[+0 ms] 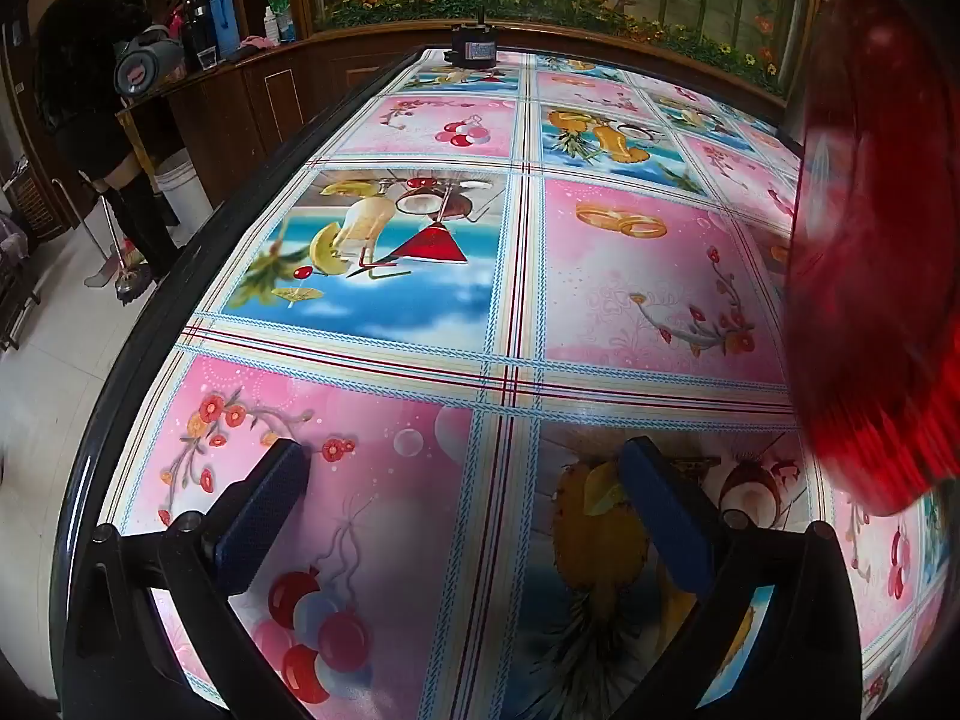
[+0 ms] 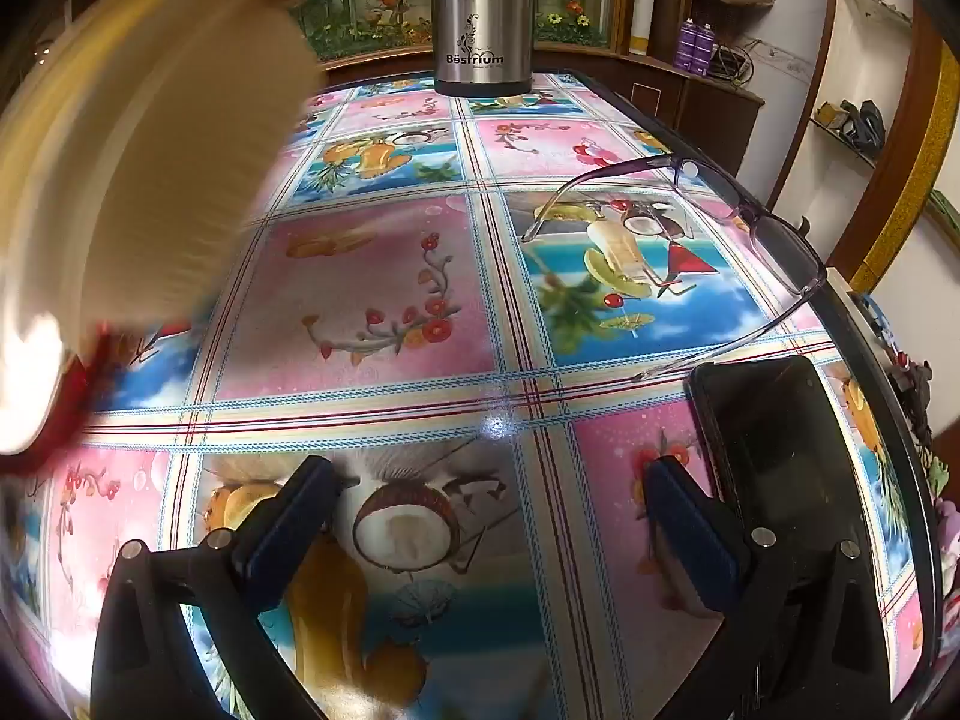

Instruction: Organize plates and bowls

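Note:
A red translucent bowl or plate (image 1: 870, 252) fills the right edge of the left wrist view, blurred, above the table. In the right wrist view a cream dish (image 2: 138, 168) fills the upper left, blurred, with a red rim (image 2: 78, 384) below it. What holds them is hidden. My left gripper (image 1: 462, 474) is open and empty over the patterned tablecloth (image 1: 420, 312). My right gripper (image 2: 486, 492) is open and empty over the same cloth (image 2: 372, 300).
A steel flask (image 2: 483, 18) stands at the table's far end. Purple glasses (image 2: 708, 252) and a black phone (image 2: 774, 456) lie at the right by the table edge. A small black device (image 1: 474, 51) sits at the far end. A person (image 1: 90, 120) stands at the left.

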Demonstrator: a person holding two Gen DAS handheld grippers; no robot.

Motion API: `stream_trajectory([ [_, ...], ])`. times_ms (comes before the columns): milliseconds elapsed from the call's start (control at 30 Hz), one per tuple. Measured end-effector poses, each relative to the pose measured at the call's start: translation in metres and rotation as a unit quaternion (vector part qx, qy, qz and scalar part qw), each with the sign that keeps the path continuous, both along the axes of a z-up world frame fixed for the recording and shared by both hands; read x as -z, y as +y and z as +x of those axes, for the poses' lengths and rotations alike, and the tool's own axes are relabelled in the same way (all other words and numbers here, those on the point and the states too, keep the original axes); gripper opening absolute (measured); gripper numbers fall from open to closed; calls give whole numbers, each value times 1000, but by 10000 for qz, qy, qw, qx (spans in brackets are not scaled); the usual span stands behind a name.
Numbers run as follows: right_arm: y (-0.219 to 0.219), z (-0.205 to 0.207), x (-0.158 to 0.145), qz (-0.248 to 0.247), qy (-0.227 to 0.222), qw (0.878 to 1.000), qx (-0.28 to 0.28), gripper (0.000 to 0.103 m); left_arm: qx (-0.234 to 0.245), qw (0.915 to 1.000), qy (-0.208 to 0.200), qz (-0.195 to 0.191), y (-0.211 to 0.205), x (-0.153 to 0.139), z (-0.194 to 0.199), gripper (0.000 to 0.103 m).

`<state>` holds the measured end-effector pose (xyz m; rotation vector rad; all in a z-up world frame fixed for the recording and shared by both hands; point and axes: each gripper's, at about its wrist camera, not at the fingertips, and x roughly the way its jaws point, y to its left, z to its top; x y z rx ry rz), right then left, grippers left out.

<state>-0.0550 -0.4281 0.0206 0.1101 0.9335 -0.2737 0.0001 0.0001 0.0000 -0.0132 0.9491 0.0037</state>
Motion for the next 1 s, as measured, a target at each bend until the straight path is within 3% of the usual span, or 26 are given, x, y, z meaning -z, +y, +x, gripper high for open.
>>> stream_trajectory([
  [1000,1,0,-1,-13,-9,10000,-1,103,-385,9993,-4,12,15,2,1,103],
])
